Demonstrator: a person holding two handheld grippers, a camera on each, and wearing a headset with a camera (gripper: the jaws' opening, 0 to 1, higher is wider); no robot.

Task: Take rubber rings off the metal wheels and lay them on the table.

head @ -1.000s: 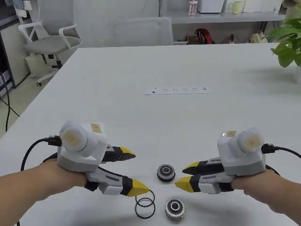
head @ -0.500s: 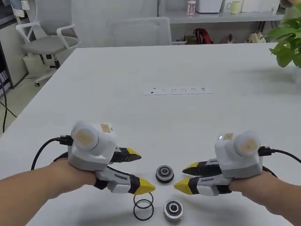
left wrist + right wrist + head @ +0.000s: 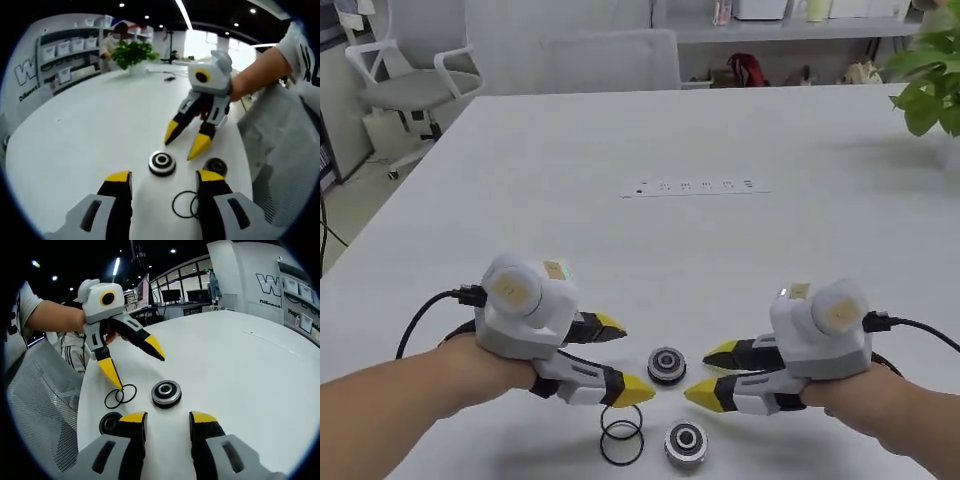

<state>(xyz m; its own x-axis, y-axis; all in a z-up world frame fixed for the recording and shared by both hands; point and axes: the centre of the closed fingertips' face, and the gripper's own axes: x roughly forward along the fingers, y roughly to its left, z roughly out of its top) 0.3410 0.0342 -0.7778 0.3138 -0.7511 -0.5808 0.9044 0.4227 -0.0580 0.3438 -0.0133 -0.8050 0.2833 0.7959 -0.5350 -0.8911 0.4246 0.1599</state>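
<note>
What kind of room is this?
Probably an office or meeting room: there is a big white table, a swivel chair near it, shelves behind and a potted plant.

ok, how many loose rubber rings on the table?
2 rubber rings, overlapping each other on the table, just left of the nearer metal wheel. Whether the wheels carry more is too small to tell.
</note>
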